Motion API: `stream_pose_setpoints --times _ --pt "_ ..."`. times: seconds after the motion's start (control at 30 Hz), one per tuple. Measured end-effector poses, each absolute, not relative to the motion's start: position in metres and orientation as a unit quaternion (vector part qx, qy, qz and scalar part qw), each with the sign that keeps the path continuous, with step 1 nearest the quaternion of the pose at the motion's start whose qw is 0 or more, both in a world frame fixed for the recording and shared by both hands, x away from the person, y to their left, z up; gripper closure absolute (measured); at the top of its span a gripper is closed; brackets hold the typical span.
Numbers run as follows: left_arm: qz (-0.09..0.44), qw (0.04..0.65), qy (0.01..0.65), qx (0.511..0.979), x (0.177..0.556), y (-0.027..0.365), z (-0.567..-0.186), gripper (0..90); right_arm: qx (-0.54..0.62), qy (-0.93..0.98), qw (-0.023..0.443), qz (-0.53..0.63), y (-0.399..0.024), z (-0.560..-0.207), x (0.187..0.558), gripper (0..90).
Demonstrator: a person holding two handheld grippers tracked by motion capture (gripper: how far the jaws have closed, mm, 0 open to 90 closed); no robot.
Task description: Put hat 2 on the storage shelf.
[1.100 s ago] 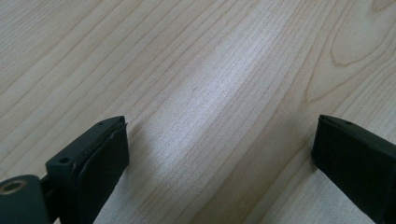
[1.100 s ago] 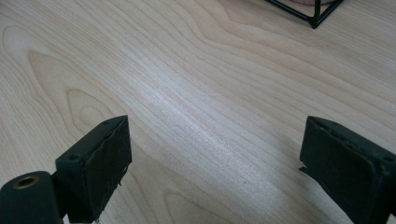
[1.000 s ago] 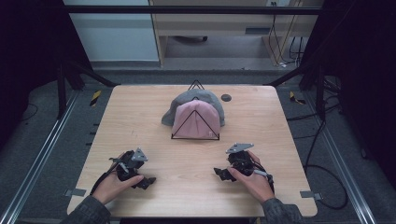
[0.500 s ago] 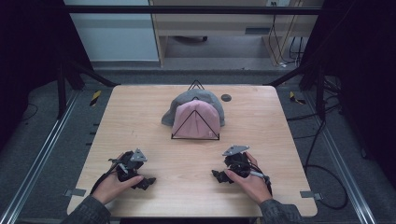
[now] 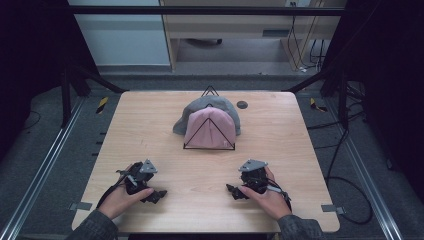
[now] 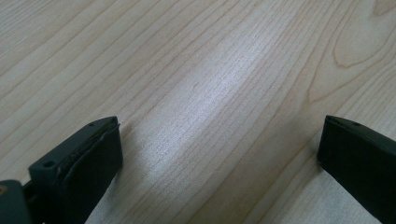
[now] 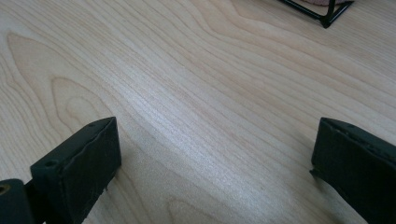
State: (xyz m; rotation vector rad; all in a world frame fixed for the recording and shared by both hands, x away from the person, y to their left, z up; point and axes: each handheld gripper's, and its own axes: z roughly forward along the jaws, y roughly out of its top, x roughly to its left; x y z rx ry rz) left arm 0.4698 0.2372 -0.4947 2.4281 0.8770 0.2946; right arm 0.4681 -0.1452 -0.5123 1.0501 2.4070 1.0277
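Two grippers lie low over the near part of the wooden table (image 5: 150, 130), one in each of the person's hands. The left gripper (image 5: 159, 193) has its jaws spread wide, and in the left gripper view (image 6: 219, 154) nothing but bare wood grain lies between its fingers (image 6: 88, 163). The right gripper (image 5: 233, 191) is just as wide apart; its jaws have just been opening, and in the right gripper view (image 7: 215, 158) the gap between its fingers (image 7: 84, 158) holds only tabletop.

Ahead of both sets of fingers, well apart from them and roughly midway between the two, stands a black wire stand (image 5: 194, 138) shaped like a triangle, upright. A pink cap (image 5: 217, 127) hangs over it, and a grey cap (image 5: 197, 110) sits behind the pink one, touching it; whether the grey cap also hangs on the wire frame or simply leans there is hard to tell from the high view. A corner of the stand's base (image 7: 327, 16) shows beyond the right fingers, at the far edge of the right gripper view. A small dark round thing (image 5: 242, 104) lies on the table just past the caps, farthest from the fingers.
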Motion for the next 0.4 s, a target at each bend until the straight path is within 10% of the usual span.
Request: stream_pose_setpoints --times 0.4 --pt "0.106 0.271 0.326 0.9 0.4704 0.2365 -0.4951 0.0 0.393 0.832 0.167 0.355 -0.1529 -0.5124 0.4684 0.6"
